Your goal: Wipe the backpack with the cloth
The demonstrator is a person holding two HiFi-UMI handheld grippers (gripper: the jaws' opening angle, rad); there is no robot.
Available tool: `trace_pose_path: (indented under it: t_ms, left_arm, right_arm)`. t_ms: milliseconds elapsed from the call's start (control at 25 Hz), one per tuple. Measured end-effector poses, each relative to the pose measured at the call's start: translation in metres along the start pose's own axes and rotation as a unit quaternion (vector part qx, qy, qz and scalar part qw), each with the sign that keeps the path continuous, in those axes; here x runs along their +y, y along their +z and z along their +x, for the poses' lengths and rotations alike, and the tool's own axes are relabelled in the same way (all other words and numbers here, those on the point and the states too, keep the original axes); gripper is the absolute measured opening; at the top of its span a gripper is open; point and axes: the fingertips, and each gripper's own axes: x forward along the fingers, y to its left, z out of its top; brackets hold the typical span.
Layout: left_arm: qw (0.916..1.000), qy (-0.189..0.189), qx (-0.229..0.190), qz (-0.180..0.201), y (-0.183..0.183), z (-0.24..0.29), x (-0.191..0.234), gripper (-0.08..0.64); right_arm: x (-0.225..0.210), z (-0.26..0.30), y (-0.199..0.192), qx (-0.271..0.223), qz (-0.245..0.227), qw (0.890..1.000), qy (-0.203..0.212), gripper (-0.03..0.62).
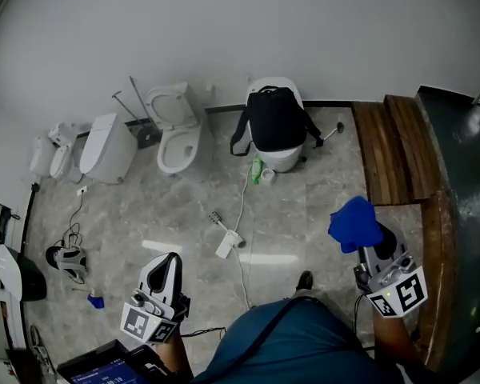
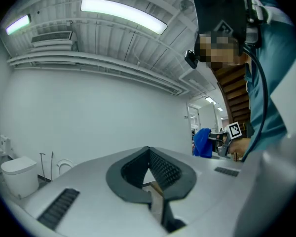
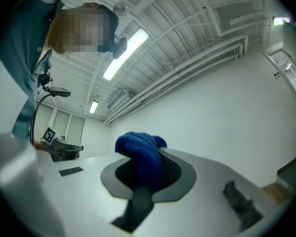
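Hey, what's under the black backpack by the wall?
The backpack lies on a white toilet-like fixture, whose white surface shows above and below it. The backpack covers the fixture's top, so whether a lid is shut cannot be seen.

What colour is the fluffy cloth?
Bright blue. The cloth shows best in the right gripper view.

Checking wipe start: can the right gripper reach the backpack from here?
Probably not yet: the right gripper, holding the cloth, is far short of the backpack. Mostly open floor between leaves the way free.
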Motion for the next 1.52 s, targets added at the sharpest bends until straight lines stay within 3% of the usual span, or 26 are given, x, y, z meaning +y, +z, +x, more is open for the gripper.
trace_pose_path:
  t_ms: [240,480,680,840,1040,1200,1520]
  left_arm:
    - [0.9999,0.007,-0.002,-0.009,-0.009,-0.101,0.007,0.005]
    - [0.9993,-0.034,0.005,-0.014,-0.043,-0.223,0.003,0.005]
    - [0.9962,-0.064,-0.02,-0.056,-0.034,-0.274,-0.015,0.005]
    - [0.9962,-0.083,-0.022,-0.01,-0.035,-0.292,-0.041,0.006]
    - [0.9962,-0.081,-0.031,0.003,-0.019,-0.312,-0.068,0.005]
    - [0.9935,-0.111,-0.024,-0.011,-0.023,-0.314,-0.131,0.005]
    - [0.9861,-0.165,-0.002,0.018,-0.021,-0.289,-0.237,0.005]
  right_arm:
    - [0.098,-0.019,-0.005,0.005,0.004,1.0,0.013,0.025]
    - [0.22,-0.078,-0.004,0.007,0.004,1.0,-0.022,0.025]
    - [0.287,-0.124,0.019,0.02,-0.015,0.999,-0.036,0.025]
    - [0.303,-0.159,0.03,0.019,-0.027,0.999,-0.043,0.025]
    - [0.325,-0.189,0.047,0.007,-0.026,0.999,-0.033,0.025]
    - [0.329,-0.242,0.052,0.004,-0.027,0.999,-0.031,0.026]
    - [0.292,-0.333,0.047,0.04,-0.02,0.997,-0.062,0.025]
